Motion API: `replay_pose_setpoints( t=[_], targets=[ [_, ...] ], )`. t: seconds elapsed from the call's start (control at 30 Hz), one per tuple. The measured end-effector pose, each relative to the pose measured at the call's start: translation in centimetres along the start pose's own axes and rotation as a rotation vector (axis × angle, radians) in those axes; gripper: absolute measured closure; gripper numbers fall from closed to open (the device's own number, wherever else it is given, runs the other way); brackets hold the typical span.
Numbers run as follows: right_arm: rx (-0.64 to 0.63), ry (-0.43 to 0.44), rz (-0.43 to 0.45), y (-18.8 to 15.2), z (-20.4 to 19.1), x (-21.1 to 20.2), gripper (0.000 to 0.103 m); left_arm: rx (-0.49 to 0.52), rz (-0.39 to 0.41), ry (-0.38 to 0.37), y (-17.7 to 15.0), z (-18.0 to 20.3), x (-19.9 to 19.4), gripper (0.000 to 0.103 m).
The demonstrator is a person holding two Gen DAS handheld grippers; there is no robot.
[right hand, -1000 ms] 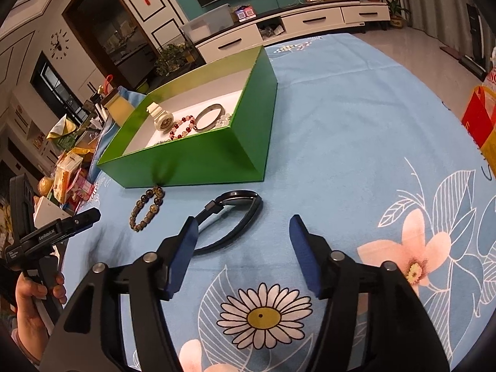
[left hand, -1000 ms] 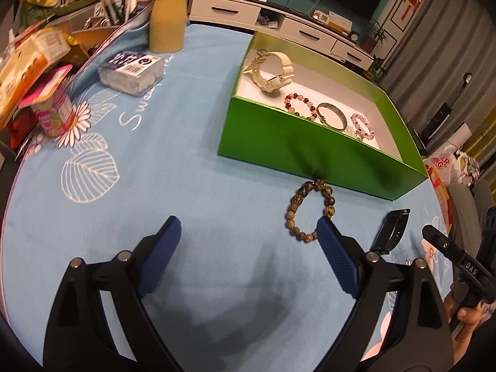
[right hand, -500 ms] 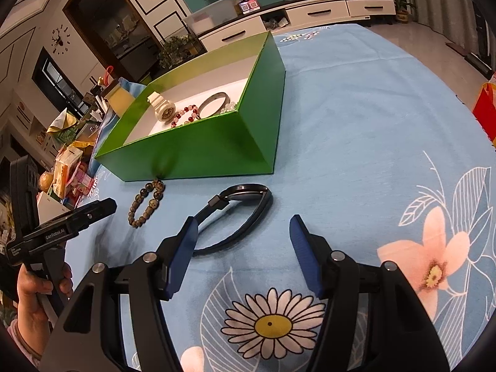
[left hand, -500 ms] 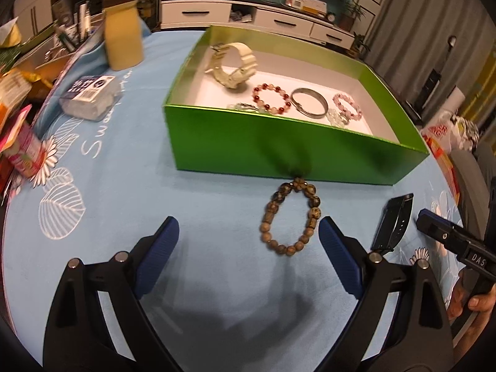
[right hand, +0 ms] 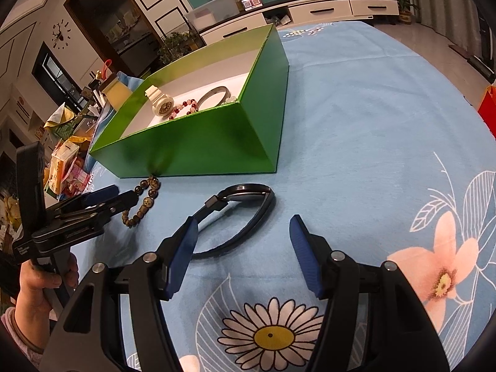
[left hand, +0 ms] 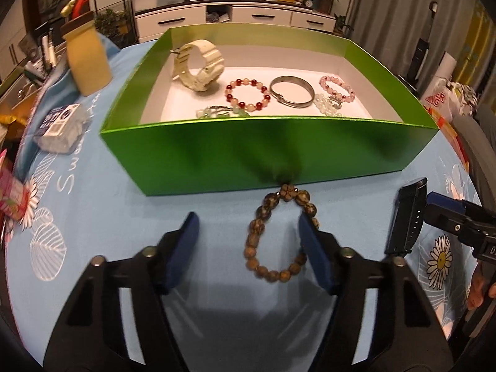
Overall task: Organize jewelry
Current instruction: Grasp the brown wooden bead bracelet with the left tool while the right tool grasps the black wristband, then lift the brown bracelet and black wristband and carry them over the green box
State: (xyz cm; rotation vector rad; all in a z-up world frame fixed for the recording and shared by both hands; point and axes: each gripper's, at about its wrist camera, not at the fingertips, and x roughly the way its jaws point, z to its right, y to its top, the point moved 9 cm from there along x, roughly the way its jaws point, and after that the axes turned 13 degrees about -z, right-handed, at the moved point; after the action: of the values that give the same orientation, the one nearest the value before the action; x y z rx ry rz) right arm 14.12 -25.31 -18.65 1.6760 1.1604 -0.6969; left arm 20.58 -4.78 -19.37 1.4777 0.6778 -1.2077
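Observation:
A brown bead bracelet [left hand: 280, 232] lies on the blue tablecloth against the front wall of the green box [left hand: 269, 152]. My left gripper [left hand: 248, 235] is open, low over the cloth, its right finger beside the bracelet's right side. It also shows in the right wrist view [right hand: 124, 197] over the bracelet [right hand: 144, 201]. A black wristband [right hand: 238, 214] lies right of it; my right gripper [right hand: 243, 232] is open just behind it. The box holds a cream watch [left hand: 198, 65], a red bead bracelet [left hand: 248, 94], a silver bangle [left hand: 291, 91] and a pink bracelet [left hand: 338, 88].
A yellow jar [left hand: 88, 59], a small white packet [left hand: 59, 128] and snack packs [right hand: 66, 167] stand left of the box. The floral cloth [right hand: 372, 124] stretches right of the box. A TV cabinet [left hand: 248, 15] is behind the table.
My left gripper has moved forward and right toward the brown bracelet, which now sits between its fingers. The right gripper has crept closer to the black wristband.

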Motion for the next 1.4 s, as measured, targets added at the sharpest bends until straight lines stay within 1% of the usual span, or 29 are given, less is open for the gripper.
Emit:
replay_pose_setpoints(
  t=[0.07, 0.17, 0.2, 0.27, 0.3, 0.37, 0.4, 0.47, 0.57, 0.63, 0.8, 0.87, 1.0, 1.1, 1.17, 1.2, 1.23, 1.27, 1.4],
  targets=[
    [-0.001, -0.001, 0.001, 0.1, 0.0, 0.0, 0.041, 0.025, -0.006, -0.009, 0.2, 0.3, 0.5, 0.048],
    [0.000, -0.001, 0.001, 0.1, 0.0, 0.1, 0.041, 0.067, 0.006, -0.017, 0.3, 1.1, 0.6, 0.058],
    [-0.001, -0.001, 0.000, 0.1, 0.0, 0.1, 0.041, 0.085, 0.010, -0.033, 0.4, 1.5, 0.7, 0.065],
    [-0.002, -0.002, -0.004, 0.1, 0.0, 0.2, 0.041, 0.110, 0.013, -0.038, 0.3, 2.0, 0.7, 0.071],
    [-0.002, -0.003, -0.005, 0.1, 0.0, 0.2, 0.041, 0.113, 0.015, -0.040, 0.3, 2.2, 0.8, 0.077],
    [-0.006, -0.004, -0.004, 0.2, 0.0, 0.3, 0.041, 0.096, 0.015, -0.065, 0.3, 2.1, 0.7, 0.082],
    [-0.008, -0.005, -0.004, 0.2, -0.1, 0.3, 0.041, 0.086, 0.014, -0.076, 0.3, 2.0, 0.7, 0.093],
    [-0.016, -0.009, -0.005, 0.2, -0.2, 0.4, 0.041, 0.060, 0.009, -0.107, 0.0, 1.9, 0.6, 0.093],
    [-0.030, -0.022, -0.002, 0.2, -0.4, 0.5, 0.041, 0.068, 0.018, -0.092, -0.5, 2.3, 0.6, 0.093],
    [-0.041, -0.035, 0.001, 0.2, -0.4, 0.5, 0.041, 0.054, 0.025, -0.095, -0.8, 2.3, 0.4, 0.093],
    [-0.068, -0.067, 0.007, 0.1, -0.6, 0.8, 0.044, 0.019, 0.057, -0.138, -1.1, 2.5, -0.8, 0.093],
    [-0.076, -0.088, 0.009, 0.3, -0.6, 0.9, 0.049, 0.013, 0.063, -0.145, -1.2, 2.6, -1.2, 0.093],
    [-0.077, -0.125, 0.013, 0.7, -0.5, 1.1, 0.055, 0.002, 0.069, -0.152, -1.6, 2.4, -1.9, 0.093],
    [-0.103, -0.181, 0.022, 1.0, -0.5, 1.4, 0.064, -0.006, 0.074, -0.160, -1.9, 2.4, -2.3, 0.093],
    [-0.125, -0.236, 0.031, 1.0, -0.4, 1.4, 0.085, -0.010, 0.079, -0.167, -2.0, 2.4, -2.6, 0.093],
    [-0.125, -0.240, 0.034, 1.0, -0.2, 1.4, 0.089, -0.010, 0.081, -0.169, -2.1, 2.5, -2.7, 0.093],
    [-0.123, -0.233, 0.035, 1.0, -0.1, 1.4, 0.096, -0.011, 0.083, -0.171, -2.1, 2.6, -2.9, 0.093],
    [-0.120, -0.225, 0.036, 1.0, -0.1, 1.3, 0.099, -0.011, 0.088, -0.175, -2.3, 2.7, -3.1, 0.093],
    [-0.139, -0.219, 0.070, 1.1, -0.4, 0.2, 0.102, -0.013, 0.106, -0.182, -2.3, 2.6, -4.1, 0.093]
  ],
)
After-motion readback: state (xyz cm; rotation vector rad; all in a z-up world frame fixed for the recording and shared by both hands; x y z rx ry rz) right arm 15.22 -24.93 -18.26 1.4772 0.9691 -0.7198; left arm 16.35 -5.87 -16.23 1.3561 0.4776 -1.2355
